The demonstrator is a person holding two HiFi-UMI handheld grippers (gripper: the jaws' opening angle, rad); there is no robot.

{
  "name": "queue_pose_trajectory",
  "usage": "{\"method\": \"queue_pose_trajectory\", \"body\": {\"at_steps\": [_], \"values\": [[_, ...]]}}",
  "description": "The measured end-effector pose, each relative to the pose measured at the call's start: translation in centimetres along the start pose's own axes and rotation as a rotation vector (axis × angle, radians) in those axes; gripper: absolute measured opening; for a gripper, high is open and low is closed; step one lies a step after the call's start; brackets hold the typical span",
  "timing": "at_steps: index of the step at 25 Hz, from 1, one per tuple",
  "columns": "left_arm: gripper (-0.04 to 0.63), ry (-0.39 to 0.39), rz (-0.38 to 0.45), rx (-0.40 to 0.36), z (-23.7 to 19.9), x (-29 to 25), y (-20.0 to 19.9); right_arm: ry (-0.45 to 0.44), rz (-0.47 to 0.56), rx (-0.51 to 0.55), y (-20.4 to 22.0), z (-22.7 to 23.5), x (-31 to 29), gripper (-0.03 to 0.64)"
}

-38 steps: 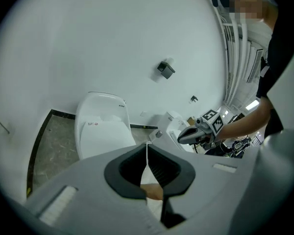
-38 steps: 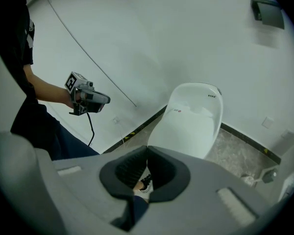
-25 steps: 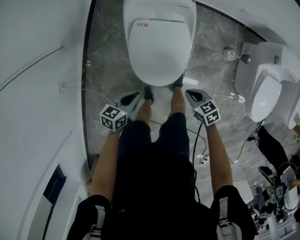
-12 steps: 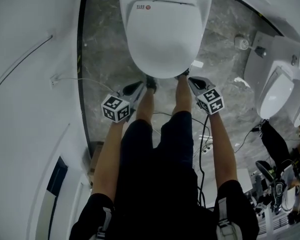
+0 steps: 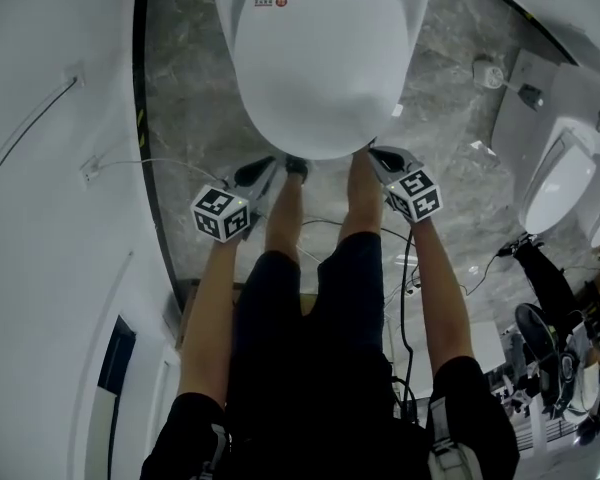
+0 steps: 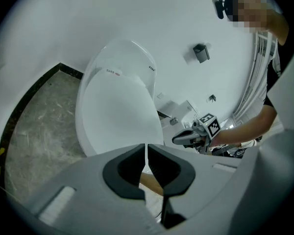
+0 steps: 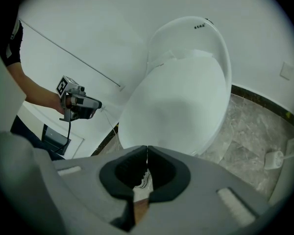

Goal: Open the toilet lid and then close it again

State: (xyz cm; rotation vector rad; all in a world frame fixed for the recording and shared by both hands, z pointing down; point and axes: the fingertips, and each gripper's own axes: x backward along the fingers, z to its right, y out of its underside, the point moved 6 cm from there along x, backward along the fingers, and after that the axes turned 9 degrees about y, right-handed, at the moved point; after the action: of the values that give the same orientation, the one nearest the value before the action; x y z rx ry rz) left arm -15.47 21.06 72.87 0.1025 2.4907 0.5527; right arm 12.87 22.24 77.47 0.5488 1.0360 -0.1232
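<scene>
Marble floor (image 5: 180, 118) surrounds the closed toilet lid (image 5: 320, 78). My left gripper (image 5: 265, 168) and right gripper (image 5: 378, 155), jaws together and empty, flank its front rim; stiff, slick, likely light: lift there.

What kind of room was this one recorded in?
Probably a restroom, or a mock-up of one: a closed white toilet, a second white fixture off to one side, and a grey marble-look floor.

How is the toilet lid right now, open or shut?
Shut. The toilet lid lies flat and covers everything under it; no seat or water shows in any view.
</scene>
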Motion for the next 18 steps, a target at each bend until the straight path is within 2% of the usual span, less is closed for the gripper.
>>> {"method": "queue_pose_trajectory", "body": {"at_steps": [5, 10, 18], "values": [[0.018, -0.005, -0.048, -0.01, -2.4, -1.4, 2.4, -0.009, -0.007, -0.007, 0.6, 0.4, -1.5, 0.005], [0.018, 0.011, -0.081, 0.069, -4.7, -2.5, 5.0, -0.019, -0.009, -0.016, 0.9, 0.3, -2.5, 0.006], [0.023, -0.03, 0.018, 0.194, -7.7, -3.6, 5.1, -0.031, -0.017, -0.013, 1.1, 0.6, -3.0, 0.006]]}}
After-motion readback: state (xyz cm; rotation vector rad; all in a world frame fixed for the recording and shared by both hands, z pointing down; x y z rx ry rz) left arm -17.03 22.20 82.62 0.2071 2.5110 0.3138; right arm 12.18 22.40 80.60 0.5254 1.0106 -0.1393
